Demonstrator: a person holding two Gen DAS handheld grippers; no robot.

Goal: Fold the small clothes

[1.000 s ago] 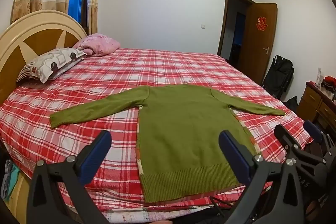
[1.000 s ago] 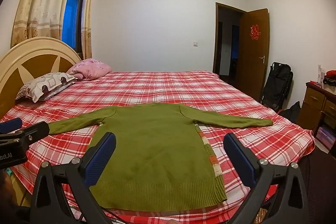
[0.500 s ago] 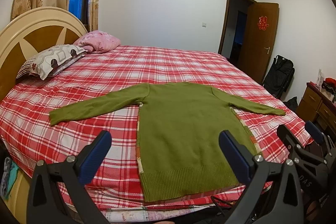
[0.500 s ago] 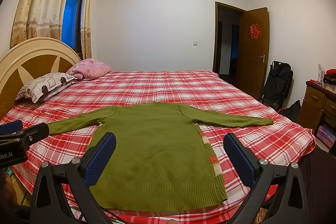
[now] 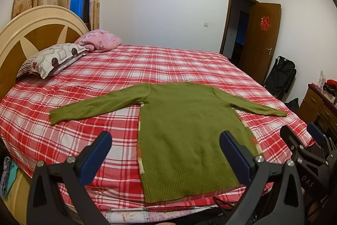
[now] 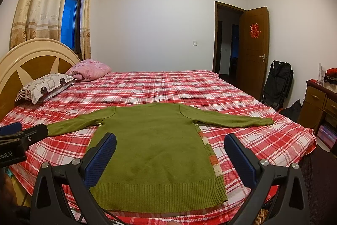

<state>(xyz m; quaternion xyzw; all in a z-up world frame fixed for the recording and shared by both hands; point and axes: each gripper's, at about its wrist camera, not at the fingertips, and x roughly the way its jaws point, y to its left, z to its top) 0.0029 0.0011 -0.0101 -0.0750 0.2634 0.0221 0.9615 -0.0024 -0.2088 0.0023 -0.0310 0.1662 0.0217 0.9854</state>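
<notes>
While both jaws stand wide apart and hold nothing, the left gripper (image 5: 166,149) and right gripper (image 6: 170,151) hover at the bed's (image 6: 252,140) near edge. Beyond them the sweater (image 6: 155,147) lies flat, sleeves spread, with pillows (image 6: 48,85) farthest back.

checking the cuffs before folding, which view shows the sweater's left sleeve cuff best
The left wrist view: the green knit sweater's left cuff lies fully visible on the red plaid bedsheet. In the right wrist view the left gripper hides it.
</notes>
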